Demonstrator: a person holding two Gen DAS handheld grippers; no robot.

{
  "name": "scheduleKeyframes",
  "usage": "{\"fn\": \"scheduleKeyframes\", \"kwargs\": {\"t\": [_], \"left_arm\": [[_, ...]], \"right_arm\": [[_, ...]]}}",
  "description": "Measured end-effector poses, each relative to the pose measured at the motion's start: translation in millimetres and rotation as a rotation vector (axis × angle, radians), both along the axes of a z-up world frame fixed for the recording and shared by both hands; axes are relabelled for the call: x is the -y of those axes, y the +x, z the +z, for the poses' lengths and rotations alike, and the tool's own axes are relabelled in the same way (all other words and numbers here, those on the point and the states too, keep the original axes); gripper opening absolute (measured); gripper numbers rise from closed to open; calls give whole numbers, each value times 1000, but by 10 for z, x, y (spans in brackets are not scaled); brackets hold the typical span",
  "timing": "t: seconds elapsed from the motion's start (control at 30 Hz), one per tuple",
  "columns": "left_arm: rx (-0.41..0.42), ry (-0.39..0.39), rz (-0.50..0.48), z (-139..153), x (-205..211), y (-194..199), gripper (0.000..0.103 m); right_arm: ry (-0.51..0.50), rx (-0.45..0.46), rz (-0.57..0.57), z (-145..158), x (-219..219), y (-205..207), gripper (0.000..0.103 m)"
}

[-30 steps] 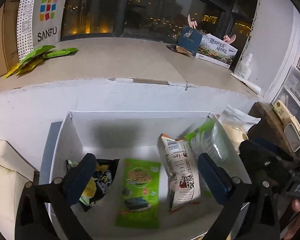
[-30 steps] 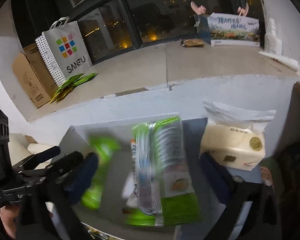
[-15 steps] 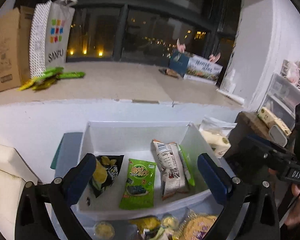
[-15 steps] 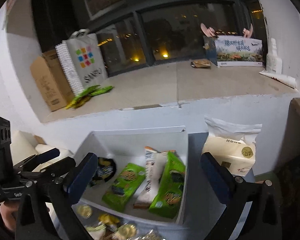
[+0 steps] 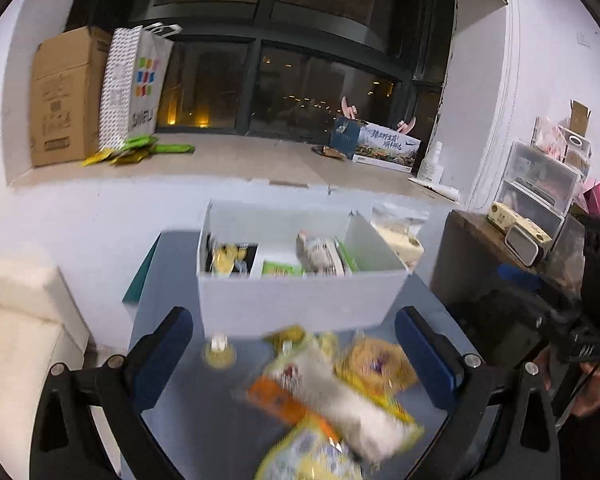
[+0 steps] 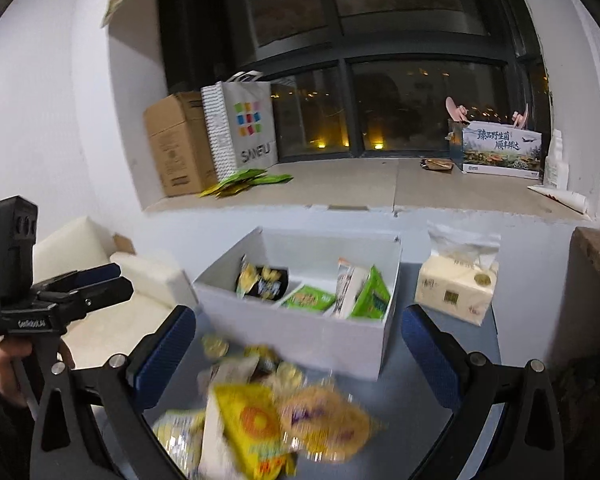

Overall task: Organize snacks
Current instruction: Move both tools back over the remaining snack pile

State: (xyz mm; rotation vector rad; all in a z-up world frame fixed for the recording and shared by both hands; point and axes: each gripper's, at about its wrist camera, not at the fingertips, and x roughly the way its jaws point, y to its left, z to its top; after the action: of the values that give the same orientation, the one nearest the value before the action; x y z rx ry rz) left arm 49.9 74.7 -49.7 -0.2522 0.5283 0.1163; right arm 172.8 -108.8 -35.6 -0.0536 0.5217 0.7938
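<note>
Retreat marks the left wrist view: a second ago the left gripper hung right over the white box, and now the box sits off at 12 o'clock with its front wall facing the camera. The blue pads stand wide apart with nothing between them. Below lies a pile of loose snacks on the blue table, blurred; the white packet in it runs long from 10 to 4 o'clock. I judge the next pick comes from this pile.

Right wrist view: the right gripper has backed away too, spread wide and empty; the green pack it carried a second ago now leans in the box at about 1 o'clock, long axis near upright, beside a white pack. A flat green pack and a dark bag lie to their left. So that drop looks finished. The loose pile sits at 6 o'clock, a yellow packet foremost, its direction blurred. A tissue pack stands at 2 o'clock.
</note>
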Motion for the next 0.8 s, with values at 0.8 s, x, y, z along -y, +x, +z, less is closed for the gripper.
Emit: {"fn": "scheduleKeyframes", "kwargs": {"t": [0.8], "left_arm": [[-54, -72, 11, -350, 181, -474, 103]], "right_arm": [[-423, 8, 93, -1050, -511, -510, 103]]}}
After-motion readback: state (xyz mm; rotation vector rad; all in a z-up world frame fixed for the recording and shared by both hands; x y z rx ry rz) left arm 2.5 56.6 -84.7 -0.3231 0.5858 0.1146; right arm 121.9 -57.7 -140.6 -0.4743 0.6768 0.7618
